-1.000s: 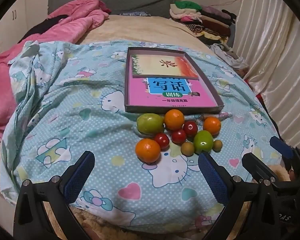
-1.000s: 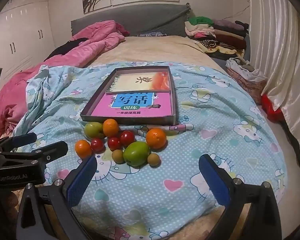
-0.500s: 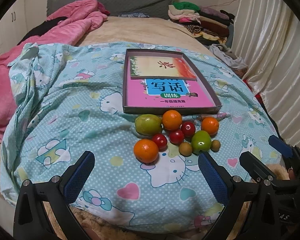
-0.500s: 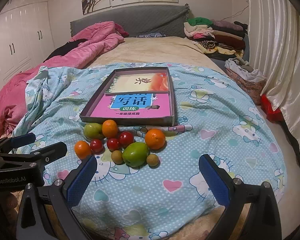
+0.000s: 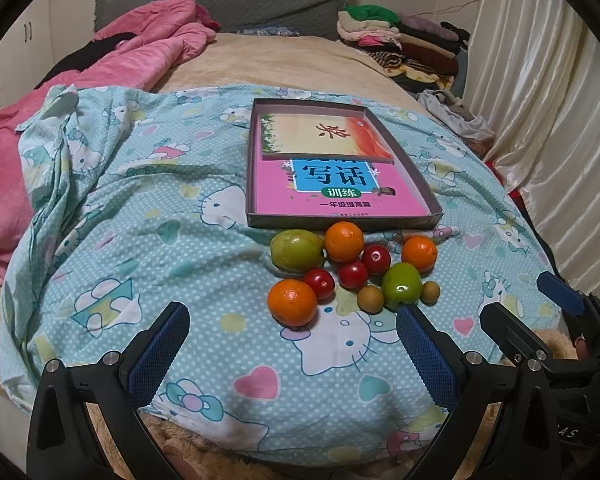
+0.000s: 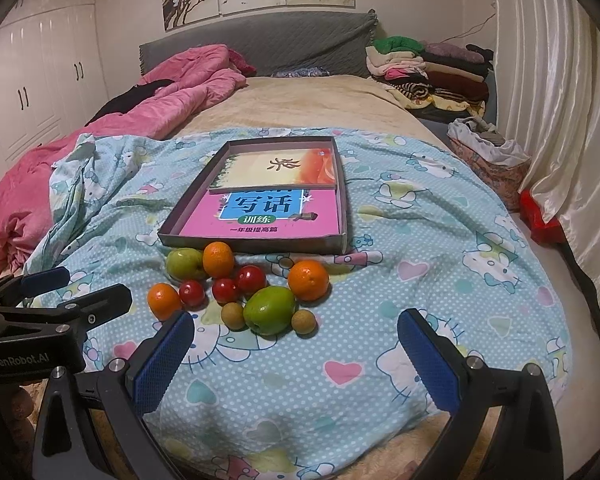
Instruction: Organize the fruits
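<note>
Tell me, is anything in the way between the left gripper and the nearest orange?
Nothing visible is. The left gripper is open, and only bare cartoon-print sheet lies between its fingers and the round orange fruit nearest it.

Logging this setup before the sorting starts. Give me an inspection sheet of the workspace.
Surface: bed with cartoon-print quilt, rumpled at left.
Job's things: three oranges, two green fruits, three red fruits, two small brown fruits, clustered before the tray, none inside it.
Clutter: two books in the tray.
Grippers: left gripper and right gripper open, holding nothing.
Cables: nothing seen.
Surroundings: pink duvet, folded clothes, curtain, wardrobe.
</note>
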